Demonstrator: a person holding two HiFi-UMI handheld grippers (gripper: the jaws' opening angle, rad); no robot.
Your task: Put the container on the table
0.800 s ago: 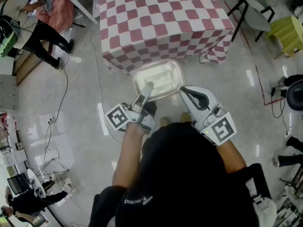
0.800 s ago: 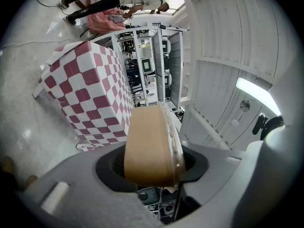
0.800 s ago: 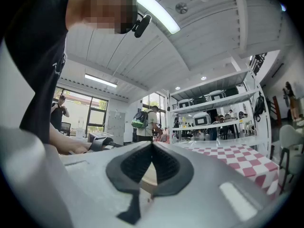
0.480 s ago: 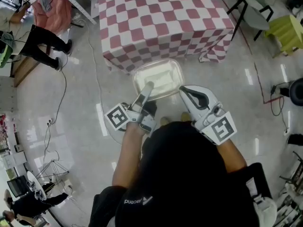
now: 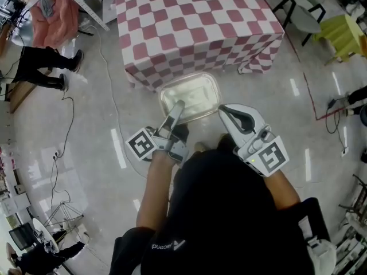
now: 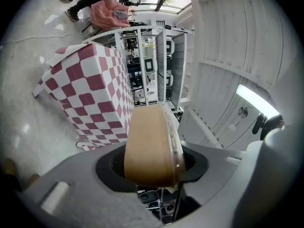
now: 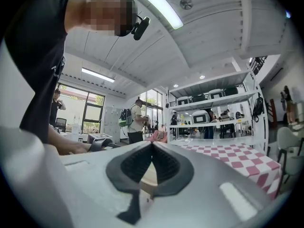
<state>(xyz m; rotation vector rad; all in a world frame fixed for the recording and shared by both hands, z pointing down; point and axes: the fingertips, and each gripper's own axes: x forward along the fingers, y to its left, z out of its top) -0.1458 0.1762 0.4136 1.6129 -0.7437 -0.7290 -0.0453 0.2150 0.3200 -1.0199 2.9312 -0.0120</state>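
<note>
A clear lidded container (image 5: 191, 96) hangs level above the floor, just short of the red-and-white checkered table (image 5: 189, 22). My left gripper (image 5: 179, 105) is shut on its near left rim. In the left gripper view the container (image 6: 149, 146) stands edge-on between the jaws, tan body and clear lid, with the table (image 6: 90, 89) beyond. My right gripper (image 5: 222, 110) is at the container's near right corner. In the right gripper view the right gripper (image 7: 152, 167) has its pads meeting at the tips, with a cream sliver of the container (image 7: 148, 178) wedged between them.
A dark chair (image 5: 298, 13) and a yellow-green stool (image 5: 344, 33) stand right of the table. A cable (image 5: 109, 85) trails over the glossy floor at the left, near a bystander's legs (image 5: 40, 67). Shelving (image 7: 213, 113) stands behind the table.
Both grippers and the container keep their place in the view. The table and floor have shifted slightly, and the bystander at the left has moved further off.
</note>
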